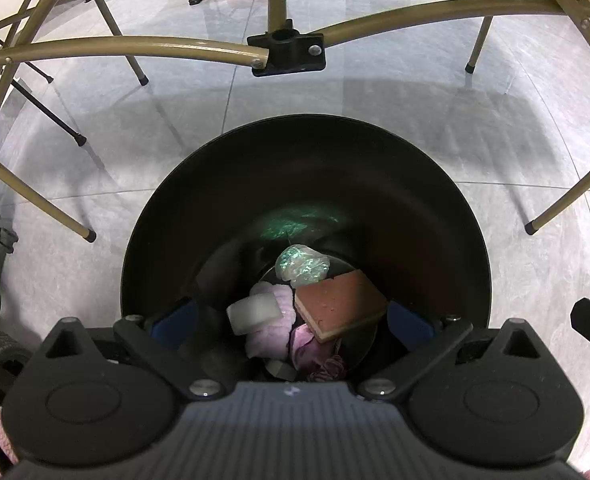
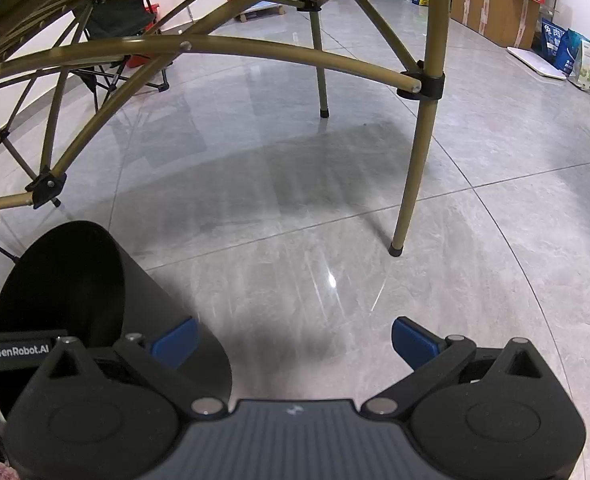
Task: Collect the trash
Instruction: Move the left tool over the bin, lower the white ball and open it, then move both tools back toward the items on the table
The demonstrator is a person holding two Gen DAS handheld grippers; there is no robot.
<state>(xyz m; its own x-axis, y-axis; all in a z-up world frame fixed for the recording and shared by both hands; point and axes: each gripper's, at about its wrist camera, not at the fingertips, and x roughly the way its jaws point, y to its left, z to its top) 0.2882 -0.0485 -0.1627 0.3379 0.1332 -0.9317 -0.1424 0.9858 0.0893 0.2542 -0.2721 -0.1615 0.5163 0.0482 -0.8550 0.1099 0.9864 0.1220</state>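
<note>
Now my left tongs (image 1: 291,320) hang wide and hold nothing, right over the black bin (image 1: 435,200). Trash like the sponge (image 1: 339,304) lies at its bottom. My right tongs (image 2: 295,340) are wide too, over bare floor (image 2: 295,184). Next I must go find more trash.

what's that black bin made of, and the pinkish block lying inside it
Black bin: probably plastic or coated metal, going by its smooth wall with a soft sheen. Pinkish block: looks like a sponge, with a pitted matte top and a paler layer along its edge.
</note>
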